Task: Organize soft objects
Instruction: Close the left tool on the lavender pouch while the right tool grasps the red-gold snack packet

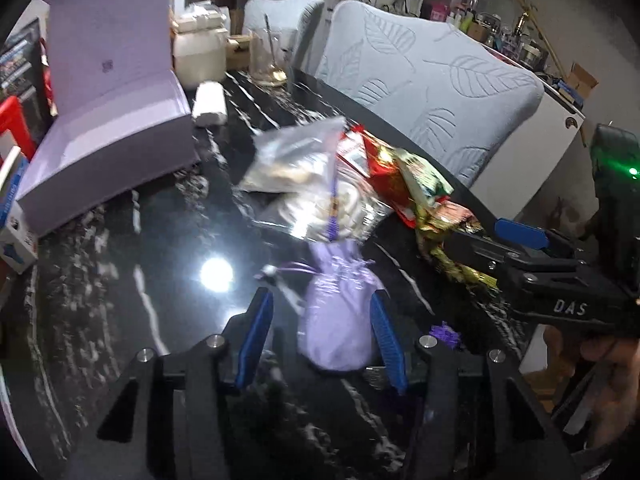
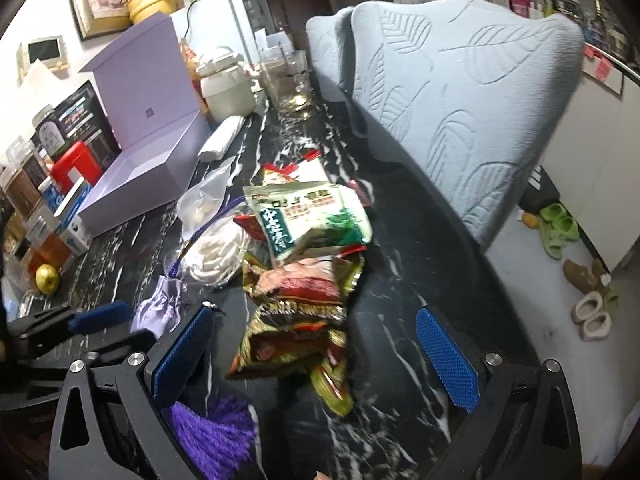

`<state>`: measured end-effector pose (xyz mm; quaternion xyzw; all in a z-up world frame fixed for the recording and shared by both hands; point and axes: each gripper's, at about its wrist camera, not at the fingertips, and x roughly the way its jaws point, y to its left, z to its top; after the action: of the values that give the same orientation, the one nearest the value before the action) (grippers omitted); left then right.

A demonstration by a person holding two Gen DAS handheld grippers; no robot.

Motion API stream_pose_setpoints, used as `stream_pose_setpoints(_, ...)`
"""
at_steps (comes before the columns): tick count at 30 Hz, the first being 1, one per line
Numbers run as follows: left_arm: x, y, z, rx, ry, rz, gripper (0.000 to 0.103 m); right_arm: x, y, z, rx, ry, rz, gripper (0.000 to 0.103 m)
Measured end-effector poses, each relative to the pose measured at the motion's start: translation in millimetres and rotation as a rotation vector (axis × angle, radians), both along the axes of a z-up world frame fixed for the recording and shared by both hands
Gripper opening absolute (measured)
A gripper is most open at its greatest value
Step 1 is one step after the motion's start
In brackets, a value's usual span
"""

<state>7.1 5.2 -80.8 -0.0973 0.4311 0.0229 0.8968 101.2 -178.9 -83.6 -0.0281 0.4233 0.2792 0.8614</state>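
Note:
A lilac satin drawstring pouch lies on the black marble table, between the blue pads of my left gripper, which is open around it. In the right wrist view the pouch is at lower left. My right gripper is open wide over a pile of snack packets; it also shows in the left wrist view. A clear zip bag with white pieces lies behind the pouch. A purple tassel lies under my right gripper's left finger.
An open lilac gift box stands at back left, with jars, a glass beaker and a white roll behind. Two pale blue leaf-pattern chairs line the table's right edge. Boxes and jars crowd the left side.

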Motion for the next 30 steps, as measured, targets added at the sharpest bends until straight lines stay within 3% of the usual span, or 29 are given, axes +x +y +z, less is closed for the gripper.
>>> stream_pose_setpoints(2, 0, 6, -1, -0.023, 0.001, -0.006, 0.050, 3, 5, -3, -0.003, 0.007, 0.004, 0.103)
stream_pose_setpoints(6, -1, 13, 0, -0.174, -0.034, -0.051, 0.050, 5, 11, -5, -0.018, 0.001, 0.005, 0.103)
stream_pose_setpoints(10, 3, -1, 9, -0.123, -0.064, -0.088, 0.050, 5, 9, -6, -0.015, 0.009, -0.010, 0.103)
stream_pose_setpoints(14, 19, -7, -3, -0.112, 0.028, -0.079, 0.050, 3, 0, -8, -0.012, 0.022, -0.041, 0.103)
stream_pose_setpoints(23, 30, -4, -22, -0.148, 0.105, -0.056, 0.052, 2, -14, -8, -0.006, 0.018, -0.073, 0.103)
stream_pose_setpoints(26, 32, -12, -22, -0.070, 0.116, -0.072, 0.067, 2, -12, -8, -0.009, 0.012, -0.068, 0.103)
stream_pose_setpoints(28, 33, -17, -25, -0.034, 0.130, -0.076, 0.094, 2, -12, -7, -0.015, 0.004, -0.063, 0.103)
stream_pose_setpoints(30, 32, -22, -27, -0.014, 0.131, -0.079, 0.098, 2, -11, -6, -0.020, -0.004, -0.057, 0.103)
